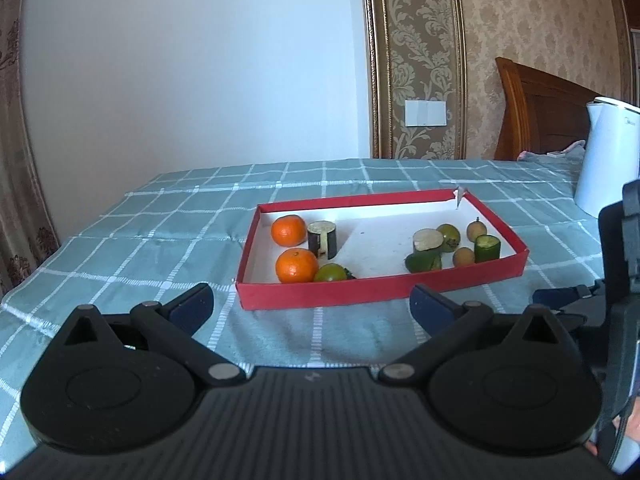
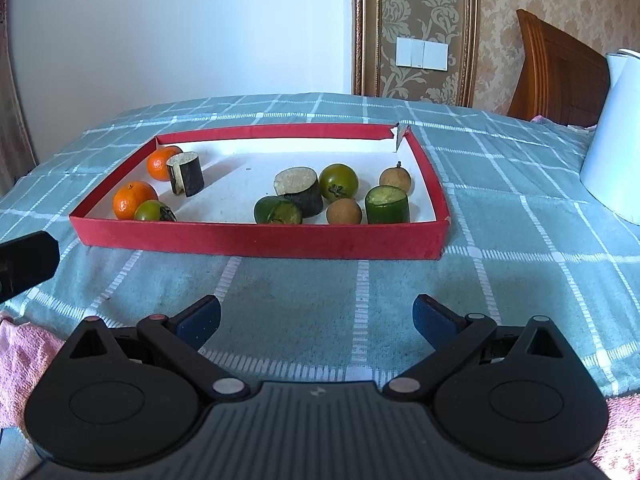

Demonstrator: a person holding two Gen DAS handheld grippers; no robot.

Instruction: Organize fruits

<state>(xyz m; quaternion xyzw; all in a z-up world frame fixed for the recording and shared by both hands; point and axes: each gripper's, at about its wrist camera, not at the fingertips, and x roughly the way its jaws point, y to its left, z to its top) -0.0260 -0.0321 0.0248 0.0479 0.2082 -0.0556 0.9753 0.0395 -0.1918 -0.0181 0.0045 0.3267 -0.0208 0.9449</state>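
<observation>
Both my left gripper [image 1: 311, 306] and right gripper [image 2: 317, 318] hang released, holding nothing, short of the red tray [image 2: 256, 238] of fruit.

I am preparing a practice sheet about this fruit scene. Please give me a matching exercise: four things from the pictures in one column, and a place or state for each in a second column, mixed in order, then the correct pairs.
Things
1. two oranges
2. upright cucumber piece
3. white kettle
4. right gripper

Places or states
A. outside the red box, on the checked cloth, at the right
B. open, holding nothing, in front of the box
C. left end of the box
D. near right corner of the box

Pairs: 1-C, 2-D, 3-A, 4-B
</observation>
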